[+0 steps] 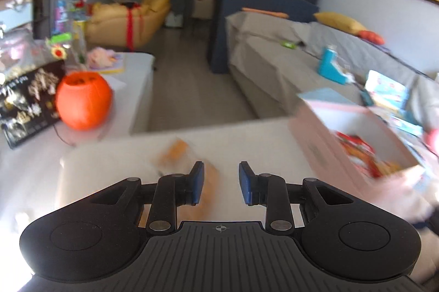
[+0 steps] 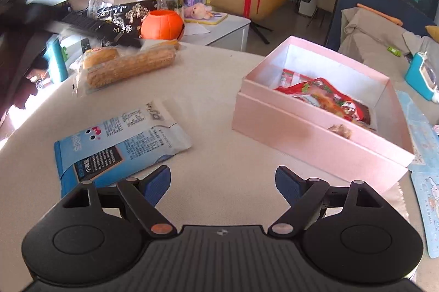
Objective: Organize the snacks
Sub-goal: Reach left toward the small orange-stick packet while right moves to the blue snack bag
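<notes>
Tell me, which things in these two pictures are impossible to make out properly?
- Left wrist view: the orange packet on the table is smeared by motion blur; its kind is unreadable.
- Left wrist view: the pink box is blurred, contents unclear.
- Right wrist view: the brownish item is half hidden behind the box wall.

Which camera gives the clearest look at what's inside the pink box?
The right wrist view: the pink box sits sharp and whole, with red snack packets lying inside. The left wrist view catches the box at its right edge, motion-blurred, with only red and orange smears inside.
</notes>
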Available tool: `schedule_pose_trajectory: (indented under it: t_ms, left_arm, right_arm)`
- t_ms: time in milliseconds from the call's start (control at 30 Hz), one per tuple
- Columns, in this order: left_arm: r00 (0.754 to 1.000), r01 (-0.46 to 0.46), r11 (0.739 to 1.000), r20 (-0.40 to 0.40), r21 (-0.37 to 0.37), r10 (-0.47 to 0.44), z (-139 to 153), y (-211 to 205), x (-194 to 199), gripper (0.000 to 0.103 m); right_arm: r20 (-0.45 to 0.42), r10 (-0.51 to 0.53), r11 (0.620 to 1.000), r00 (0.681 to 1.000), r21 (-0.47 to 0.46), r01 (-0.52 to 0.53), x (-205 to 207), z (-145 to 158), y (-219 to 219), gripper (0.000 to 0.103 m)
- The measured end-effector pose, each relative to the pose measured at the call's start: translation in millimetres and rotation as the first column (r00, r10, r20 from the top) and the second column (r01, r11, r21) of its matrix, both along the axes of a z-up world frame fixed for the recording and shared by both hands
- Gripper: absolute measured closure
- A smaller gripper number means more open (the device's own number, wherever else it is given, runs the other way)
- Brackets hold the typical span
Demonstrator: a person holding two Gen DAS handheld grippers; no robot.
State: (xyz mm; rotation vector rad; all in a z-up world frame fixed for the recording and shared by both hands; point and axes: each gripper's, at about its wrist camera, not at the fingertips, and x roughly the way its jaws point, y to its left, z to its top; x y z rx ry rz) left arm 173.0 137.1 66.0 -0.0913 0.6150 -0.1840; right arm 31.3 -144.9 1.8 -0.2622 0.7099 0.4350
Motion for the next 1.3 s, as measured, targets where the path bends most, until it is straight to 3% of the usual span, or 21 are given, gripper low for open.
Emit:
schedule_pose_trajectory:
  t_ms: [100,233,400,733,1000,1167,1300]
  left_arm:
    - [0.992,-0.081,0.996,-0.094,-0.022,0.079,-10,20,57,0.072]
    - [0.971,-0.042,0.999,-0.235,-0.025,0.035,-39,27,97,0.071]
    - [0.973,-0.059,0.996,-0.226,-0.068,0.042,-45,28,91,0.077]
    - [0.997,0.06,0.991,-0.04,-0.121,-0.066,9,8,-13,0.082]
    - [0.991,0.046,0.987,-0.119,-0.154,-0.065,-14,20,-106,0.082]
    - [0.992,-0.014,0.981,-0.123,-0.191,-0.01,-33,36,-145,0.082]
    - [0.992,-0.057,0.968,-0.125,-0.243,0.027,-43,51,-160,0.082]
  right_arm:
    - [0.013,0.021,1.0,1.0,-0.008,-0.02,-7,-3,8,0.019]
    - [0.038,0.055,0.998,0.998,-0.02,-0.054,-19,-5,8,0.019]
    - [0.011,0.018,1.0,1.0,-0.006,-0.018,-16,-13,-9,0.019]
    - [-0.019,-0.035,0.997,0.999,0.069,0.036,-9,-22,-23,0.017]
    - [-0.092,-0.013,0.987,0.996,0.16,0.027,-9,-12,-13,0.017]
    - [-0.2,0.051,0.975,0.978,0.221,-0.006,1,-7,24,0.017]
    - [-0.22,0.052,0.983,0.974,0.183,-0.011,8,-8,65,0.011]
